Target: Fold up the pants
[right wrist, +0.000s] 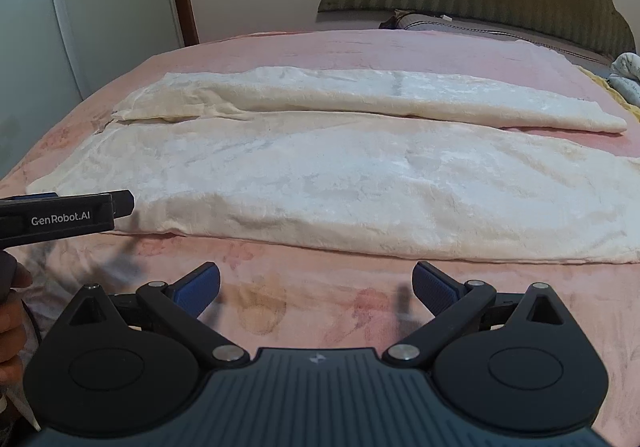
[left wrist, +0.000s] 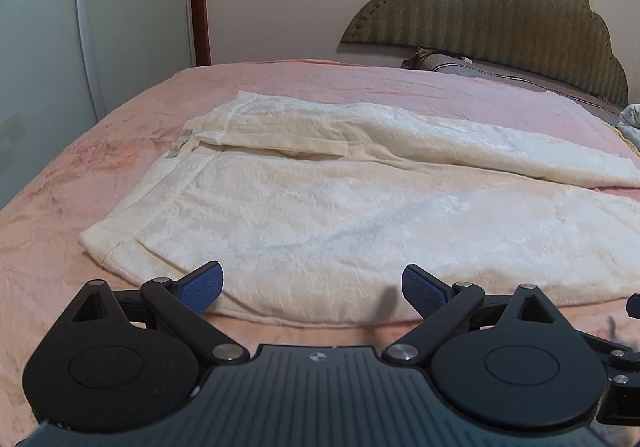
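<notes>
Cream pants (left wrist: 320, 207) spread flat on the pink bed (left wrist: 60, 267), filling the middle of both frames. Long axis running left to right: waistband at centre left, two legs stretching off to the right, far leg lying apart from the near one with a strip of pink between.

Left gripper (left wrist: 312, 289) released, blue pads (left wrist: 206, 285) wide apart, empty, just at the near hem of the pants by the waist end, seemingly touching nothing. Right gripper (right wrist: 316, 289) likewise spread and empty, low in its frame over bare bed, pants a little beyond it.

Left nearer the cloth, and nearer the waistband. Likely next: pinching the near long edge at two spots, to carry the near leg over the far one.
</notes>
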